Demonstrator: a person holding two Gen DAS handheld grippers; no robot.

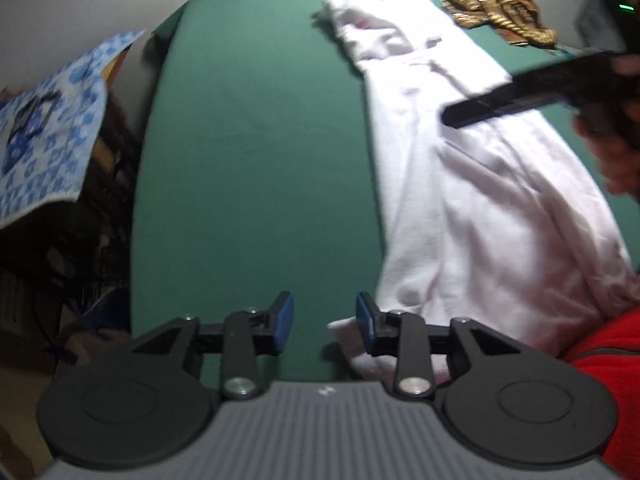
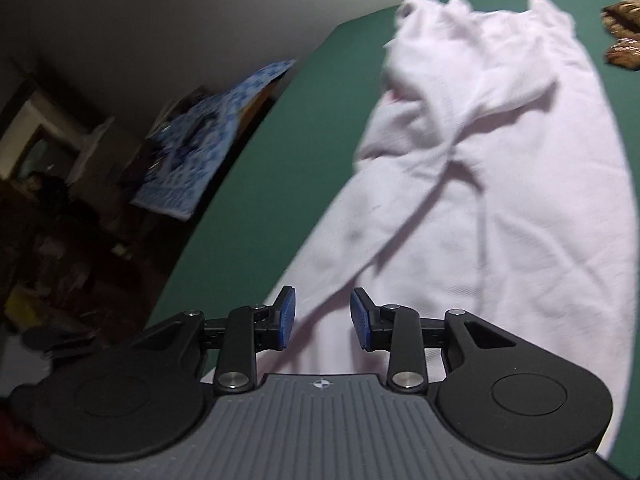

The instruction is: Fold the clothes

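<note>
Now both tools part-open, empty, over pale garment [image 1: 480, 184]; gold-brown cloth [image 1: 500, 8] beyond, blue patterned cloth [image 1: 48, 120] aside.

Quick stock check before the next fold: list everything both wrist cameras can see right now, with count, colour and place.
Garment: one, pale pink, crumpled lengthwise on the table's right part.
Table: one, green top, bare on its left.
Patterned cloth: one, gold and brown, far right corner of the table.
Printed cloth: one, blue and white, draped off the table to the left.
Clutter: dark, blurred, left background; cannot tell items.
Sleeve: one, red, lower right in the left wrist view.
Left gripper: jaws open, nothing between them, beside the garment's near end.
Right gripper: jaws open, over the garment.
</note>
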